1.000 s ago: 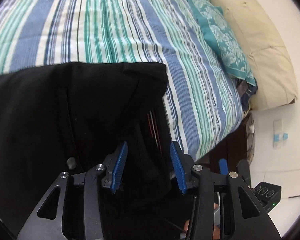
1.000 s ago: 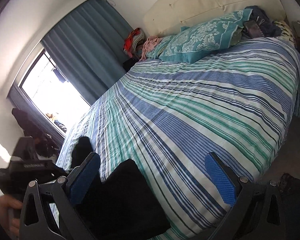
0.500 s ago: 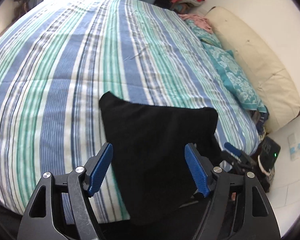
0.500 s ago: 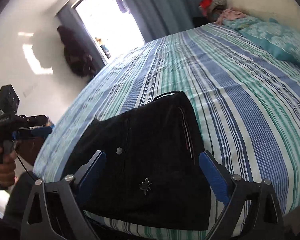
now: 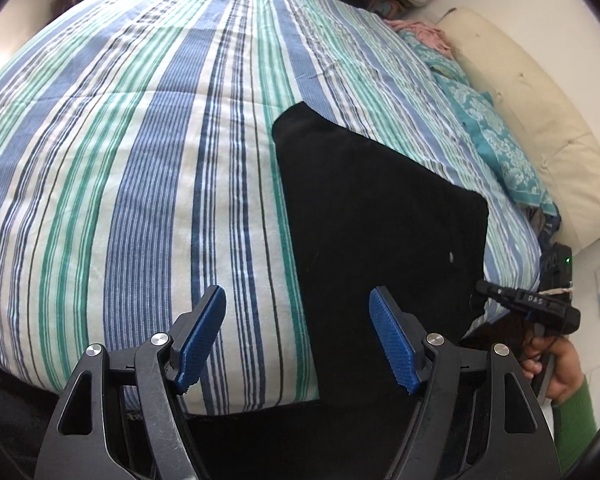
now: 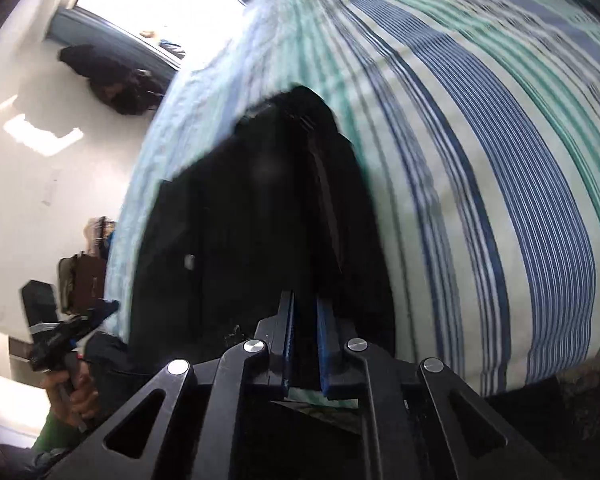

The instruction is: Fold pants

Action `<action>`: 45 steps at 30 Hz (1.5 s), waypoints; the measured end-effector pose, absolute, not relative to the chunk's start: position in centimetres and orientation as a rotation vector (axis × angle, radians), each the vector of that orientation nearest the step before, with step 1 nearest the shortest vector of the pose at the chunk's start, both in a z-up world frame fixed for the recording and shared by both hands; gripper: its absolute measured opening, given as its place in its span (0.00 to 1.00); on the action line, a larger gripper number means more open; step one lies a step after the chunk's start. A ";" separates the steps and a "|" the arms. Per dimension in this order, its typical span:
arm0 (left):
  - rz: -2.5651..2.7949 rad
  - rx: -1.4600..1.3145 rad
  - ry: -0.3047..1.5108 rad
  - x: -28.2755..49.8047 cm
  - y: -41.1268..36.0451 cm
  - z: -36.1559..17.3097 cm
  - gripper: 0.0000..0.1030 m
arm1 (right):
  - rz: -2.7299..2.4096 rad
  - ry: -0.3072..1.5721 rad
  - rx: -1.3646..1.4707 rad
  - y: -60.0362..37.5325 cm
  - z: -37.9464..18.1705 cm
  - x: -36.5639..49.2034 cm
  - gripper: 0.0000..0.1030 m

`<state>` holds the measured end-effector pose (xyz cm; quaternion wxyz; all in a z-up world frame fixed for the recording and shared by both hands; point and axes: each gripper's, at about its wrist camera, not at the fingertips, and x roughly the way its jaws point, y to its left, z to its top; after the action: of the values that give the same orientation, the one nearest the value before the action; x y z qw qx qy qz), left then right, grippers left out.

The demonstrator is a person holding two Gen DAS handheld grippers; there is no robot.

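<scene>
Your left gripper (image 5: 296,340) has its fingers spread w/ nothing between them, hanging over the striped bed (image 5: 148,152) just left of the pants (image 5: 380,216). The black pants lie folded near the bed's front edge, lower part draping over it.

Risk there: come down as-is and you likely grab bedspread, not pants, since the cloth edge sits by the right finger only.

Your right gripper (image 6: 306,344) has its fingers pressed nearly together at the pants' near edge (image 6: 260,220); dark cloth seems pinched between them, but the view is blurred, so can't tell how many layers. If it's only the top layer, lifting will prob peel the fold open. A one-sided pull could also drag the whole stack off the bed.

Containers: none in view, nothing to report.
</scene>
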<state>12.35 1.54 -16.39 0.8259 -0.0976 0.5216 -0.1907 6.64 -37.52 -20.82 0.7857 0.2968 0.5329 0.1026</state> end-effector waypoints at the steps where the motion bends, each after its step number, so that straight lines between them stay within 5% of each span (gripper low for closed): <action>1: -0.407 -0.184 1.098 12.2 1.2 -16.2 0.73 | 0.216 1.119 0.668 -37.7 -21.1 6.2 0.09; 6: -0.412 -0.109 1.013 11.3 -0.4 -15.0 0.73 | 0.125 1.097 0.450 -36.0 -17.3 6.4 0.16; 13: -0.492 0.076 0.959 9.5 -5.4 -16.6 0.75 | 0.295 0.830 0.337 -31.6 -9.5 12.2 0.16; 15: -0.516 0.159 0.974 9.1 -7.2 -18.1 0.76 | 0.317 0.822 0.366 -31.1 -11.1 14.6 0.16; 17: -0.524 0.240 0.983 8.7 -8.6 -19.6 0.91 | 0.178 0.962 0.311 -31.3 -15.6 17.2 0.09; 20: -0.510 0.282 0.977 8.3 -9.3 -19.7 0.92 | 0.108 1.023 0.404 -33.7 -20.1 17.1 0.00; 29: -0.365 0.049 1.009 9.9 -5.7 -16.5 0.93 | 0.148 0.902 0.244 -31.4 -12.5 7.9 0.06; 35: -0.310 0.068 1.078 10.3 -5.8 -18.6 0.93 | 0.110 1.068 0.238 -29.8 -19.3 5.2 0.07; 45: -0.274 0.102 1.049 10.2 -5.8 -17.8 0.93 | 0.072 1.008 0.364 -30.9 -19.2 4.3 0.06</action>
<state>10.19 -5.83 -17.80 0.8555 0.0484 0.4988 -0.1303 4.35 -30.94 -19.25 0.8593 0.1732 0.4800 0.0342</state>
